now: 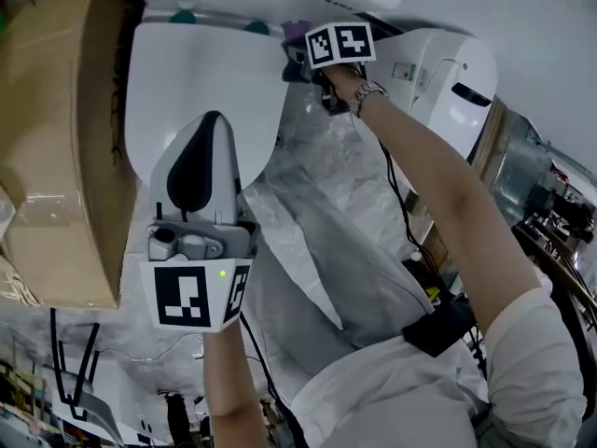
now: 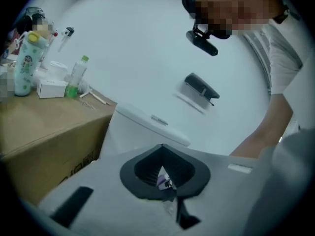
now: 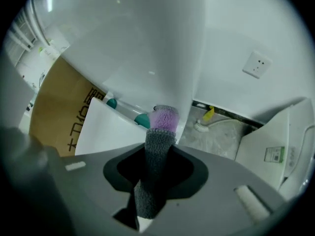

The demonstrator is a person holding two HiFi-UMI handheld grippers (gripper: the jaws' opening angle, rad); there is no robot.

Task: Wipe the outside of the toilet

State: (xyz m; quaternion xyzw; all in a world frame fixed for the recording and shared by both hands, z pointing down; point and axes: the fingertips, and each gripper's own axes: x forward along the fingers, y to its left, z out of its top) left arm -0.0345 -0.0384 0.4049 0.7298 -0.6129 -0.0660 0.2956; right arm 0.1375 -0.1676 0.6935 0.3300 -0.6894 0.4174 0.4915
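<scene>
Where the toilet (image 1: pixel 201 73) is standing: it is sitting against a white wall (image 2: pixel 138 43), just beside a cardboard box (image 1: pixel 56 157) at the head view's left. A white casing (image 1: pixel 457 73) of unclear kind is lying near on the other side.
Toilet finish: glossy white porcelain is showing on every visible face, and room light is reflecting off the curved side.
Toilet parts: the lid is lying shut. Two teal caps (image 3: pixel 142 120) are sitting at the hinge line behind it. The tank is carrying a flat cover with a small plate on top.
Right gripper (image 1: pixel 306 62): the fingers are clamping a cloth (image 3: pixel 158 146), grey along its length and purple at the tip. That tip is pressing against the toilet's outer side, next to the rear of the lid.
Left gripper (image 1: pixel 210 131): the fingers are lying together with nothing between them. It is hovering over the front of the lid and pointing toward the tank.
Person: a wristwatch (image 1: pixel 367 91) is showing on the right wrist.
Floor: crinkled plastic sheeting (image 1: pixel 326 213) is covering it beside the toilet.
Box top: a green-capped bottle (image 2: pixel 76 77), a tall printed bottle (image 2: pixel 24 63) and a small white carton (image 2: pixel 51 88) are standing close together.
Wall fittings: a socket (image 3: pixel 257 64) is sitting on the wall. A yellow item (image 3: pixel 209 113) is lying at the wall's base, too small to identify.
</scene>
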